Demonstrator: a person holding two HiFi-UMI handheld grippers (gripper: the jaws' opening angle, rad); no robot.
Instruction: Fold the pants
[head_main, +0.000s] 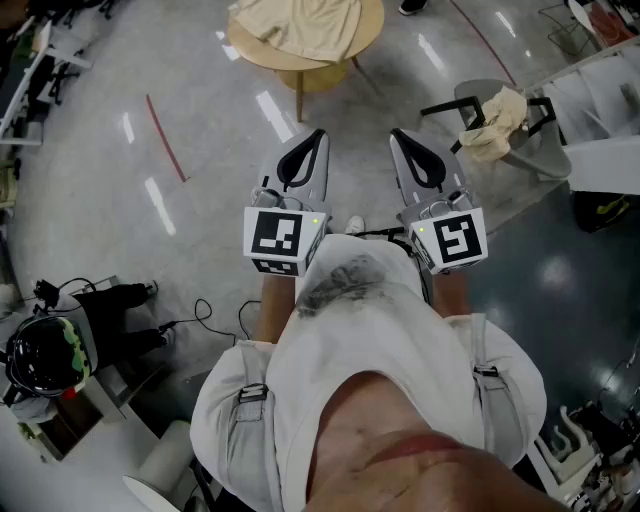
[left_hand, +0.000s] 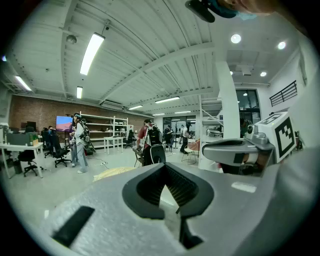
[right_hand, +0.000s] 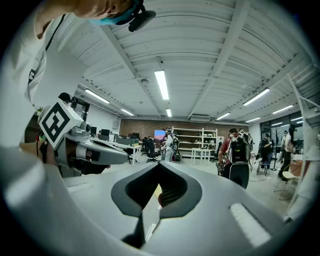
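Note:
The beige pants (head_main: 300, 25) lie crumpled on a round wooden table (head_main: 300, 62) at the far top of the head view, well ahead of both grippers. I hold the left gripper (head_main: 310, 140) and the right gripper (head_main: 402, 140) side by side in front of my chest, pointing toward that table. Both are shut with nothing between the jaws. In the left gripper view the left gripper (left_hand: 167, 182) shows its closed jaws, with the pants (left_hand: 112, 172) low beyond them and the right gripper (left_hand: 240, 152) alongside. The right gripper view shows the right gripper (right_hand: 157, 187) closed too.
A chair (head_main: 530, 140) with a beige cloth (head_main: 495, 120) draped on it stands at the right. A red tape line (head_main: 165, 140) marks the grey floor. A helmet and gear (head_main: 45, 355) with cables sit at the lower left. Several people (left_hand: 77, 142) stand farther off.

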